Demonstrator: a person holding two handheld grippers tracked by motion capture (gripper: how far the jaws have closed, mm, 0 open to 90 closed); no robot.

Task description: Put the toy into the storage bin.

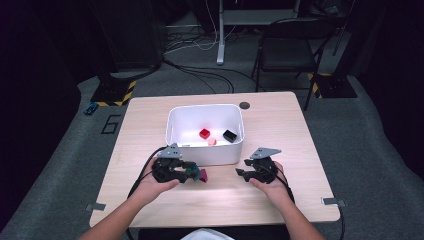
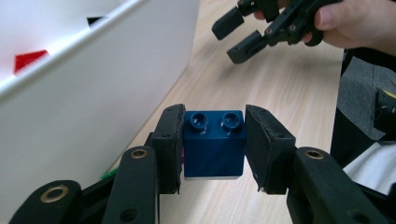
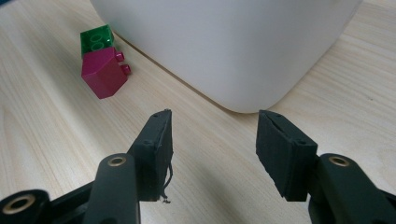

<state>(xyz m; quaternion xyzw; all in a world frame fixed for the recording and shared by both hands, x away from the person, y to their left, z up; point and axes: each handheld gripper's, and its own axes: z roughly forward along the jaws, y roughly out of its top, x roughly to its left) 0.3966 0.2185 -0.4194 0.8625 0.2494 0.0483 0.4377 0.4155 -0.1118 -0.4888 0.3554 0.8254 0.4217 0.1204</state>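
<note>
Blue two-stud brick (image 2: 214, 144) sits clamped between the left gripper's (image 2: 212, 149) pads at the lower middle of the left gripper view, studs facing the camera, raised clear of the wooden table (image 1: 280, 130). White bin (image 1: 205, 132) wall fills the left of that frame, close beside the gripper, and bare wood runs up the middle toward the right gripper (image 2: 240, 39) at the top.

From the high view, the left gripper (image 1: 192, 173) hangs just in front of the bin's near wall, lower centre-left; the blue brick is hard to make out there, lost against the black jaws. A magenta brick (image 1: 202, 175) peeks out at its tip. Inside the bin lie a red brick (image 1: 204, 133), a pinkish piece (image 1: 212, 141) and a black brick (image 1: 229, 135).

Over in the right gripper view, the right gripper (image 3: 212, 144) holds its jaws apart on nothing, bare table between them and the bin's rounded corner (image 3: 243, 93) just beyond. Upper left of that frame shows the magenta brick (image 3: 103, 71) touching a green brick (image 3: 96, 40), the green one barely visible from above.
</note>
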